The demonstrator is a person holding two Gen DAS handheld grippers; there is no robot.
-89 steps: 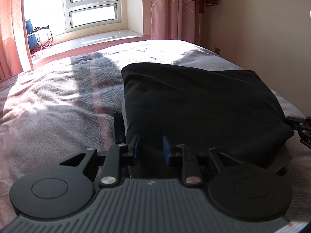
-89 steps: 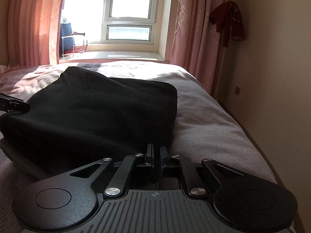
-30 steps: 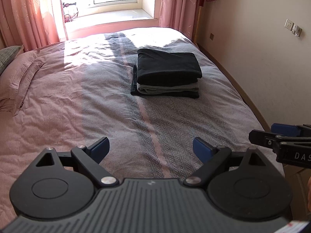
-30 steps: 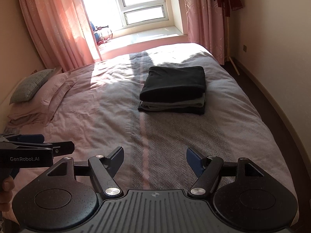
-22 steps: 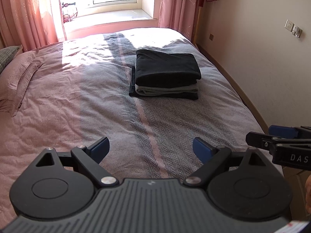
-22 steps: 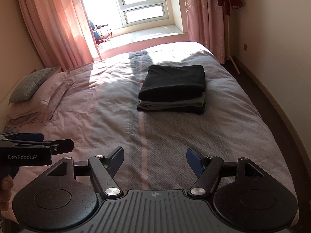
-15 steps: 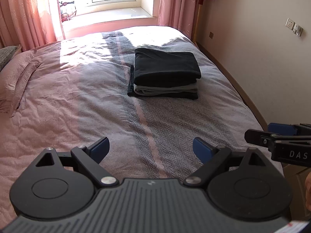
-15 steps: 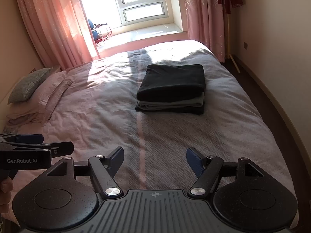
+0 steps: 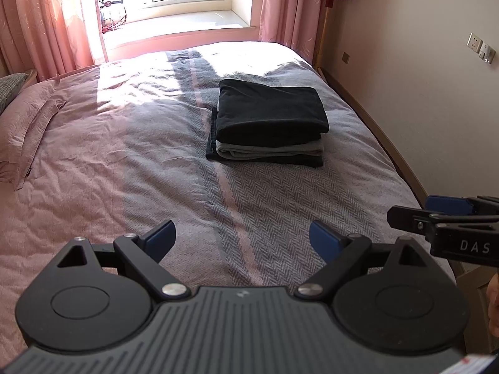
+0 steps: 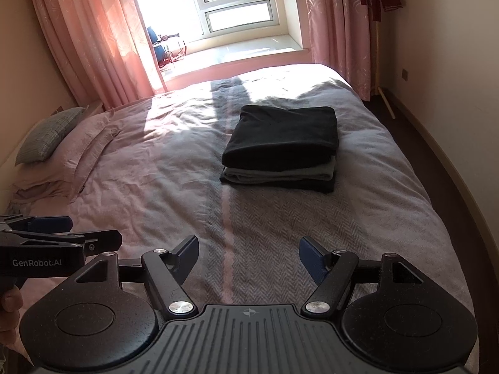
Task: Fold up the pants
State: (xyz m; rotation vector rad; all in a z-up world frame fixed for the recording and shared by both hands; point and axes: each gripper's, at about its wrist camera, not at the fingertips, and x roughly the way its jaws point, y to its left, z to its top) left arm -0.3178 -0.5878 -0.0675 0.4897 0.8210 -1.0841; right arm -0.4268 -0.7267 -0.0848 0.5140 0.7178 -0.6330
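Folded black pants (image 9: 269, 112) (image 10: 285, 132) lie on top of a stack, over a grey garment (image 9: 268, 149) (image 10: 280, 173) and a dark one at the bottom, on the right half of the bed. My left gripper (image 9: 243, 238) hangs open and empty well back from the stack, above the bed's near end. My right gripper (image 10: 249, 255) is also open and empty, equally far from the pile. Each gripper shows at the edge of the other's view: the right one (image 9: 436, 215) and the left one (image 10: 71, 233).
The bed has a pink and grey herringbone cover (image 9: 265, 205) (image 10: 265, 224). Pillows (image 9: 21, 118) (image 10: 50, 137) lie at the left. Pink curtains (image 10: 93, 40) frame a bright window (image 10: 237, 3). A wall (image 9: 421, 78) and floor strip (image 10: 436, 155) run along the right.
Three seconds ago both grippers were down at the black pants, the right one shut. Since then both pulled far back and opened; over the last second the views shifted only slightly.
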